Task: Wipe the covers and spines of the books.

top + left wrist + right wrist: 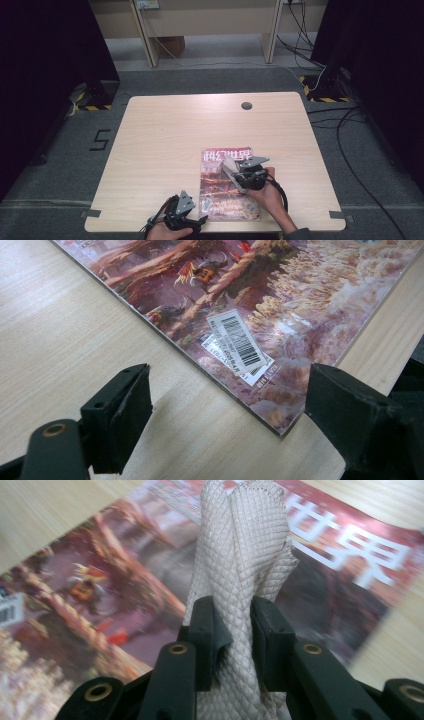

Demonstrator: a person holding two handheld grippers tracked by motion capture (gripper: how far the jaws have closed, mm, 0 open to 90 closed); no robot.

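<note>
A magazine (220,200) with a reddish illustrated cover lies flat near the table's front edge; its cover also runs through the left gripper view (280,305) and the right gripper view (100,595). A beige cloth (245,545) with a diamond weave is pinched between the jaws of my right gripper (235,625), which is shut on it. From above, that gripper (227,167) holds the cloth (229,164) over the magazine's upper half. My left gripper (196,220) sits at the magazine's lower left corner. It is open (227,395), with the barcode label (242,342) just beyond its jaws.
The light wooden table (165,135) has a round cable hole (246,105) at its far side. Grey carpet surrounds it, with cables on the floor at the right (345,125). The magazine's corner lies close to the table's front edge (390,355).
</note>
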